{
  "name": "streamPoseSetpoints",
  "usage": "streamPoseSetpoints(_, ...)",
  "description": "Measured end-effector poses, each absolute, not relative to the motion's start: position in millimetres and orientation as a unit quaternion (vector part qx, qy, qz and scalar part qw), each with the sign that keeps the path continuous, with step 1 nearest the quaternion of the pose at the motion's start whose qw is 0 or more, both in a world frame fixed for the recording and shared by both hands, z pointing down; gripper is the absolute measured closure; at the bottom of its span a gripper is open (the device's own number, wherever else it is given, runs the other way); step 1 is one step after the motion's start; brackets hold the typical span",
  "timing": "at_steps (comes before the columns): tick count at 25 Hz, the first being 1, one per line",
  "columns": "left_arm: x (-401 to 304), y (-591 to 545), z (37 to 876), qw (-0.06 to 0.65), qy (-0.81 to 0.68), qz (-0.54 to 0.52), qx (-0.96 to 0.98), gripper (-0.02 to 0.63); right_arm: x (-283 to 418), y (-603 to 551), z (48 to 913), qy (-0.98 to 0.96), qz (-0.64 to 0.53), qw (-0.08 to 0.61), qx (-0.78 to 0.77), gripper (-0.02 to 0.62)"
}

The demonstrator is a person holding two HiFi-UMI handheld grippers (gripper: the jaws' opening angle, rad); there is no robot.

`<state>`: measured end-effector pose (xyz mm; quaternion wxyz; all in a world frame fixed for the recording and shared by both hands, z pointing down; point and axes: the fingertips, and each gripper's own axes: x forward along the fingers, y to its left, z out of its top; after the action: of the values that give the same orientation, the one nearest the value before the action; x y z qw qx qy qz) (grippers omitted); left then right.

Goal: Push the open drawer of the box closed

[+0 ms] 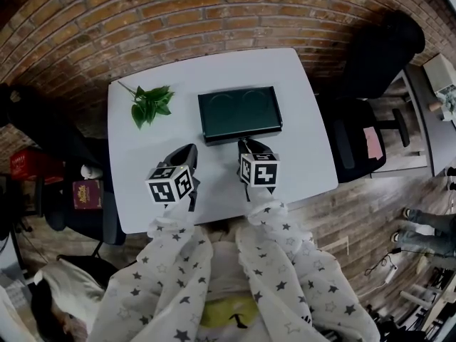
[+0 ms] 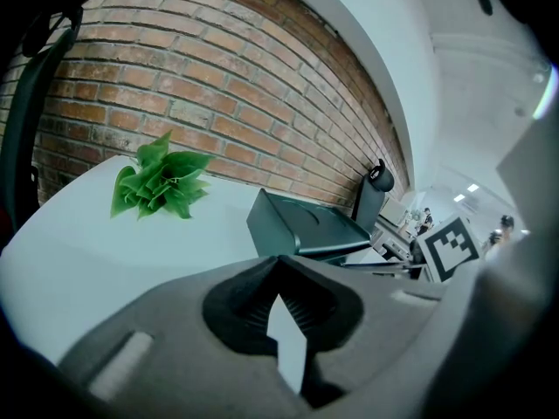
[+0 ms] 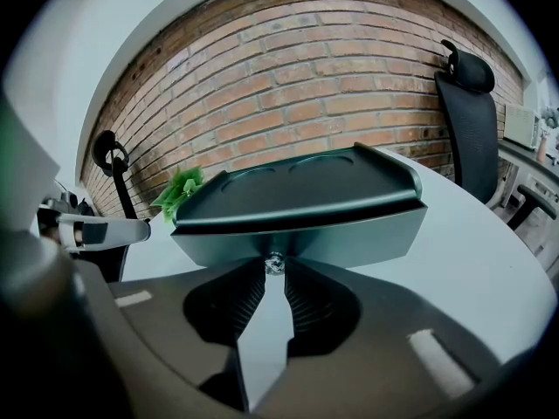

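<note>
Pinched between the tips of the right gripper point(image 3: 274, 267) is the small shiny knob point(image 3: 274, 259) of the drawer point(image 3: 367, 234). The jaws are almost shut, and the knob looks to be squeezed by them. The left gripper point(image 2: 278, 262) is held just beside it, above the white table point(image 1: 142, 184). Its tips are closed together and nothing is held in it.

The dark box point(image 1: 239, 111) is set in the middle of the table, with the drawer front turned to the person. Only a thin strip of the drawer is seen sticking out, so the push seems to be under way and nearly done. Next, the knob should be pushed straight toward the brick wall until the front sits flat. A soft push is needed, or the whole box may be slid along.

A shallow tray with two round dents is made by the top of the box, and nothing is in it. Inside the drawer cannot be seen. Some green leaves point(image 1: 149, 104) are left near the box.
</note>
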<state>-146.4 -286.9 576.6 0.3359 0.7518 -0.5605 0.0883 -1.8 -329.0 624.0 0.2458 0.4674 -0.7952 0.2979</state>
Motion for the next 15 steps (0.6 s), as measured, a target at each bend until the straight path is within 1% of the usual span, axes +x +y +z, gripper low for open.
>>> streamPoseSetpoints(15,-149.6,-290.2,577.6,0.339,-0.556,0.094,0.753,0.606,-4.6,-338.0,622.5,-0.791,0.305,0.241,0.473,0.511)
